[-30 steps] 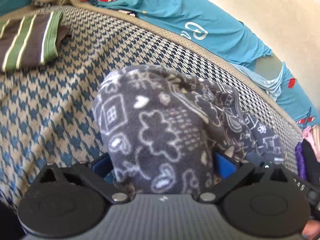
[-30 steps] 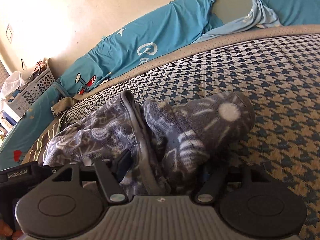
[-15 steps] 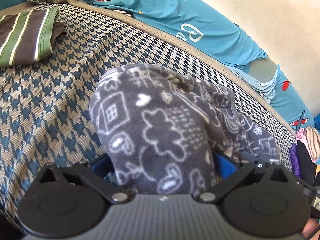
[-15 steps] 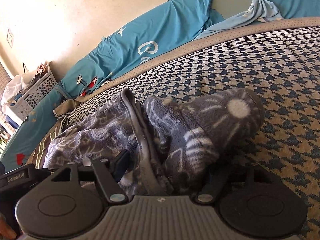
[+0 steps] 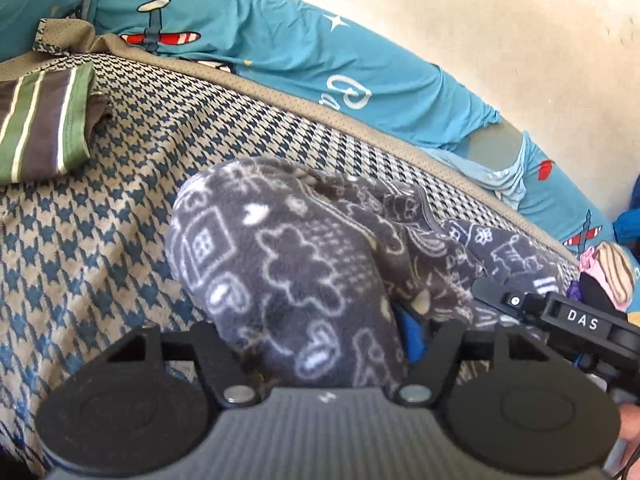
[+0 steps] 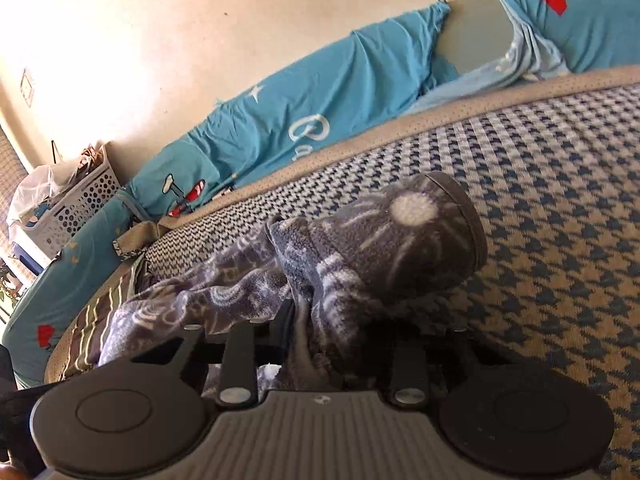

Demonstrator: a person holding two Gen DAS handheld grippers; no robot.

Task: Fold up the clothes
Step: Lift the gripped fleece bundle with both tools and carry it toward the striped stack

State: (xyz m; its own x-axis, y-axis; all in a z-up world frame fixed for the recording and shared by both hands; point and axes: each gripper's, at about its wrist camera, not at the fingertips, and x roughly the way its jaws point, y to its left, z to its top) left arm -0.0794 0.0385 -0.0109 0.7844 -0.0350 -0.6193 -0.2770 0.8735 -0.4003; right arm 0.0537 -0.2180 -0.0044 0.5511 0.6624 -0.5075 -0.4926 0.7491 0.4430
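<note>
Houndstooth bedspread (image 5: 120, 208): both grippers closing since a second ago, left gripper (image 5: 324, 344) and right gripper (image 6: 320, 344) each pinching grey fleece garment (image 5: 304, 264). Lift for fold likely next.

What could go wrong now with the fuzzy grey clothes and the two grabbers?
1. The grey fleece garment is bunched up between the fingers of both grippers while the jaws are closing, so the left gripper or right gripper may pinch several layers and fold it crooked.
2. The right gripper's body shows very near in the left wrist view, so the two could bump.
3. Dragging the fleece could disturb the folded striped garment lying nearby.
</note>
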